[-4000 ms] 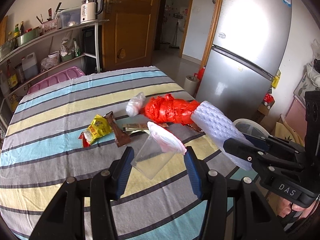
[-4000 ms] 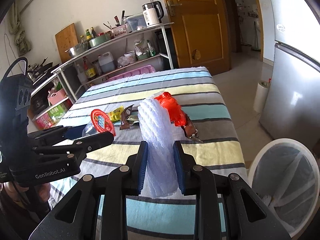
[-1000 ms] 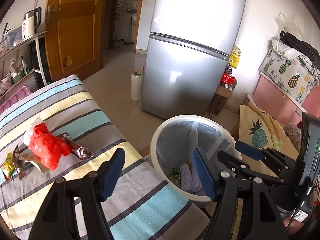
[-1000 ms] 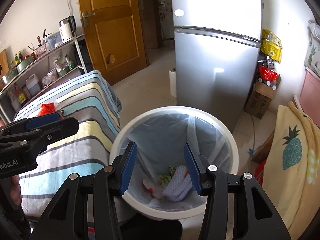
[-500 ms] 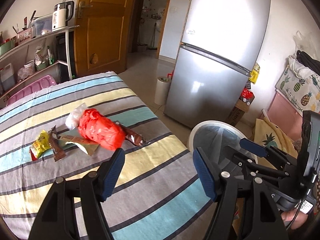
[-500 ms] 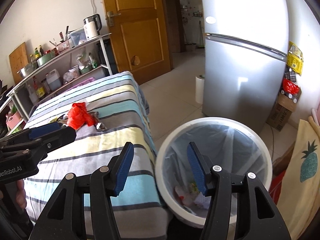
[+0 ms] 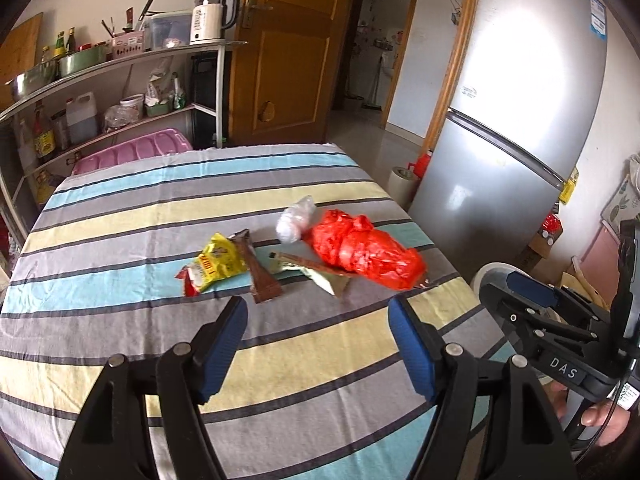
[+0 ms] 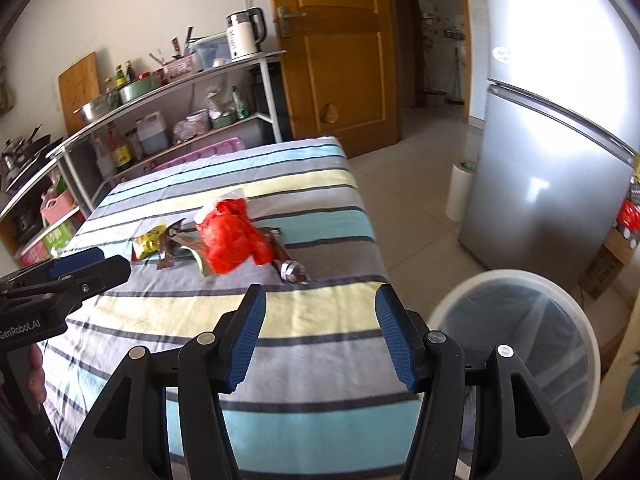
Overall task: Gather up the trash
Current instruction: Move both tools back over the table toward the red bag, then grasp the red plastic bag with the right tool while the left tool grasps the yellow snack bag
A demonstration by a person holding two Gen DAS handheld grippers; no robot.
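Trash lies mid-table on the striped cloth (image 7: 280, 364): a crumpled red plastic bag (image 7: 360, 254) (image 8: 230, 236), a small clear bag (image 7: 294, 222), a yellow snack wrapper (image 7: 216, 264) (image 8: 150, 244), a brown wrapper (image 7: 260, 276), a flat sachet (image 7: 316, 274) and a shiny wrapper (image 8: 290, 266). My left gripper (image 7: 316, 308) (image 8: 92, 264) hovers short of the wrappers, its jaws opening with nothing between them. My right gripper (image 8: 319, 296) (image 7: 516, 292) stands open and empty over the table's near right corner. The white trash bin (image 8: 512, 275) (image 7: 486, 276) is on the floor to the right.
A silver fridge (image 7: 520, 140) stands right of the table, with a paper roll (image 8: 460, 192) on the floor beside it. Behind the table are a loaded metal shelf rack (image 7: 120, 60), a pink tray (image 7: 132, 152) and a wooden door (image 7: 288, 60). A person's hand (image 7: 600, 416) holds the right gripper.
Both grippers have swung left from over the bin back to the table. The cup and foam net held four seconds ago are gone from the jaws. The right jaws stand wider.
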